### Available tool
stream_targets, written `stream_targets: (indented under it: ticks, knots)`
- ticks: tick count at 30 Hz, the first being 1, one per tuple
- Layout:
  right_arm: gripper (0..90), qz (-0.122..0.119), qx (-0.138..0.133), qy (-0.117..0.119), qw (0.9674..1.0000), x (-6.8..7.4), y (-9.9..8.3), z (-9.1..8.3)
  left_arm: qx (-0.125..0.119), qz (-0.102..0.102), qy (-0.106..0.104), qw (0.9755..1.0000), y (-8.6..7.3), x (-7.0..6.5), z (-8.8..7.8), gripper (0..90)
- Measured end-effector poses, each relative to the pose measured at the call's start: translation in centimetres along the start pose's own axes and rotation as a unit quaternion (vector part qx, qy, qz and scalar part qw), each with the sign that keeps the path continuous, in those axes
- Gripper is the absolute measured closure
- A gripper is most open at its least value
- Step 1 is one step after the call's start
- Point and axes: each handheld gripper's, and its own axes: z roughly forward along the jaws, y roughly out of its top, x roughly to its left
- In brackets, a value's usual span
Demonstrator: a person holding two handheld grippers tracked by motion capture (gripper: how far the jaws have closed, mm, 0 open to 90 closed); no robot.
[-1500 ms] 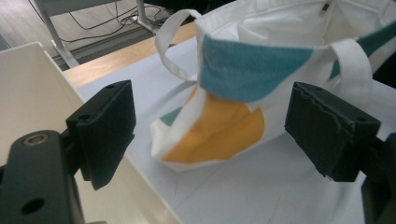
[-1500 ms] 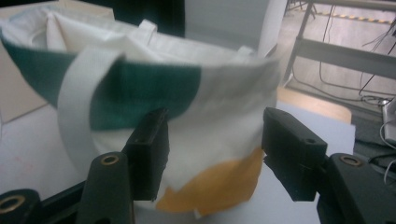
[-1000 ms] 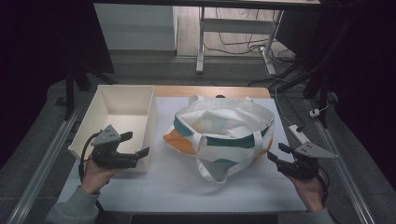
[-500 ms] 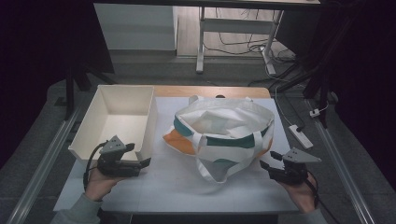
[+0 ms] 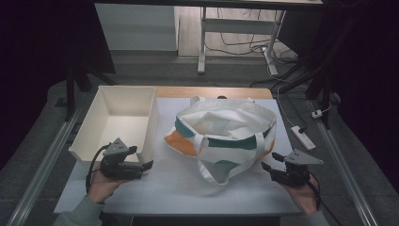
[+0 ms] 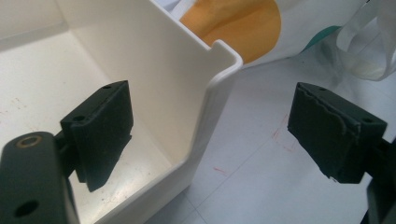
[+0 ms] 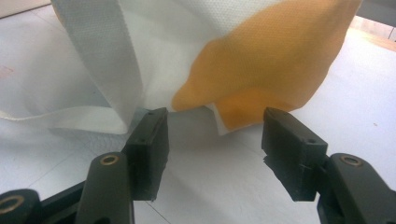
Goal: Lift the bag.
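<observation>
High view, soft crumpled fabric tote bag (image 5: 226,134), rigid white plastic bin (image 5: 123,123), both grippers' fingers apart

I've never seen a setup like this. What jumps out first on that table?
A floppy white tote bag with orange and teal patches sits in the middle of the table. An open white bin stands to its left. Near the front edge, a hand holds the left gripper by the bin's corner, another the right gripper by the bag, both open.
</observation>
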Motion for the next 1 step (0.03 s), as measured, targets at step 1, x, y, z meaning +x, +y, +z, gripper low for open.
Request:
stream_targets:
  ticks: [1]
  knots:
    - [41.3,0.000,0.000,0.001,1.0000,0.02,0.00,0.01,0.000,-0.001,0.000,1.0000,0.00,0.00,0.02,14.3]
